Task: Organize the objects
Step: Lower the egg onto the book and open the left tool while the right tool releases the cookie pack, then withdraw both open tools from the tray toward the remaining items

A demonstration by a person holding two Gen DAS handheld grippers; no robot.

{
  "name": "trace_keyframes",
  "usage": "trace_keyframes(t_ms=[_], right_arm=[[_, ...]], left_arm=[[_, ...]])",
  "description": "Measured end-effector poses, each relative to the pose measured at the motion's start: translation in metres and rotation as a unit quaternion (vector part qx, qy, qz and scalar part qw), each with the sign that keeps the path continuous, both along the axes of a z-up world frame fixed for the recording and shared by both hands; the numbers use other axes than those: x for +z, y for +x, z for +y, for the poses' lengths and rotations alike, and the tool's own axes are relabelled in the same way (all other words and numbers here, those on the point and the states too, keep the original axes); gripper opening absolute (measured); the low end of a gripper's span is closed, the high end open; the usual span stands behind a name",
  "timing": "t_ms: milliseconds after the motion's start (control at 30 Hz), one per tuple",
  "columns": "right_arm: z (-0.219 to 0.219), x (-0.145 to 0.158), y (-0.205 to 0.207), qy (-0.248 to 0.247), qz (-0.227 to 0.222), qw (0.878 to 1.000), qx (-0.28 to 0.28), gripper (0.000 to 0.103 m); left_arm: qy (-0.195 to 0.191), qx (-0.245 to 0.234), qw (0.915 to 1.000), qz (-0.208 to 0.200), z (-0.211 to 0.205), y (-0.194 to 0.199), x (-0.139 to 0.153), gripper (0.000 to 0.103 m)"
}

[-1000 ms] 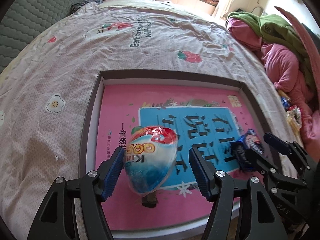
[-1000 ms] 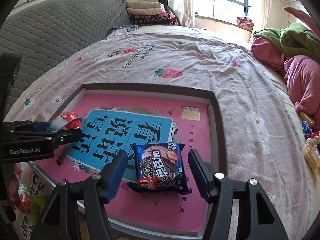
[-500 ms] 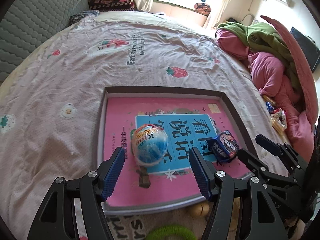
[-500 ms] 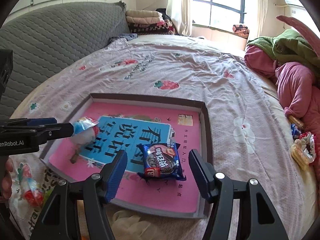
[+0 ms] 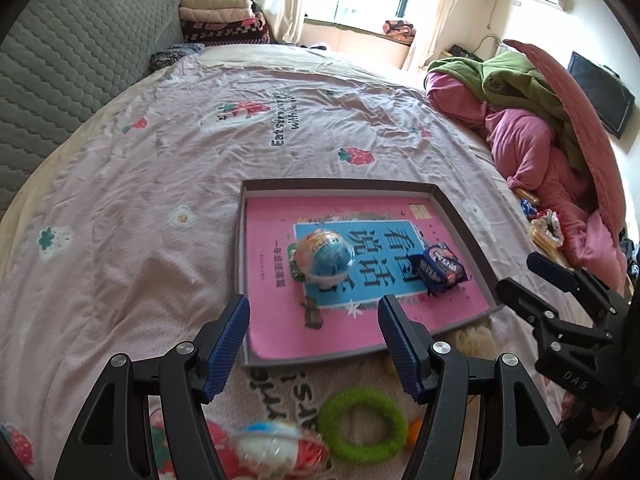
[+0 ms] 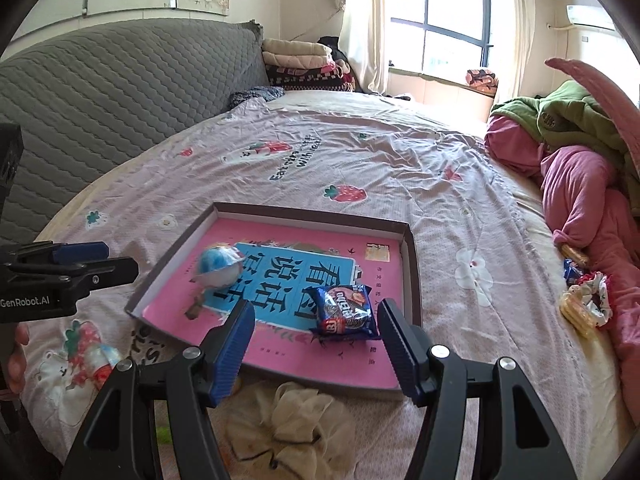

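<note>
A shallow brown-rimmed box [image 5: 460, 216] [image 6: 414, 264] with a pink and blue printed bottom lies on the bed. Inside it rest a round blue-and-white wrapped snack [image 5: 326, 258] [image 6: 219, 266] and a blue cookie packet [image 5: 440, 268] [image 6: 345, 312]. My left gripper [image 5: 314, 340] hangs open above the box's near edge, nothing between its fingers. My right gripper [image 6: 316, 344] is open too, raised just short of the cookie packet. The right gripper's black body [image 5: 560, 320] shows at the left view's right edge.
Near me on the sheet lie a green ring [image 5: 362, 424], another wrapped snack [image 5: 276, 446] [image 6: 96, 360] and a beige scrunchie [image 6: 288, 420]. More snacks and a scrunchie [image 6: 584, 300] sit by piled pink and green bedding [image 6: 580, 168]. A grey quilted headboard [image 6: 100, 92] stands left.
Both grippers have pulled back and risen from the box, leaving the round snack and the cookie packet lying inside. The box looks smaller and items on the near sheet have come into view.
</note>
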State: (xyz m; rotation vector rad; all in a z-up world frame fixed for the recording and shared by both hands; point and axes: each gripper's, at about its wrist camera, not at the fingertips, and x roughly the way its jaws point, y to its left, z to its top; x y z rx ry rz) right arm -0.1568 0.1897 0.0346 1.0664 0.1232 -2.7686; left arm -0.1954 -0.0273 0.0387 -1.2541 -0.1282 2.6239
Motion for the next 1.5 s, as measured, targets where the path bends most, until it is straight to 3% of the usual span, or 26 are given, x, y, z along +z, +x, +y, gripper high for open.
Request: trace_keyframes(t_ms=[233, 733, 1500], right_arm=[[-0.008, 0.009, 0.03, 0.002, 0.011, 1.0, 0.01, 0.063], [-0.013, 0.014, 0.079, -0.012, 0.026, 0.999, 0.016, 0.063], [-0.042, -0.015, 0.11, 0.002, 0.005, 0.999, 0.049, 0.064]], left_arm=[[-0.009, 0.014, 0.9998, 0.008, -0.018, 0.027, 0.003, 0.068], [-0.009, 0.011, 0.9998, 0.016, -0.006, 0.072, -0.012, 0.068], [0.004, 0.051, 0.9986, -0.016, -0.02, 0.072, -0.048, 0.068]])
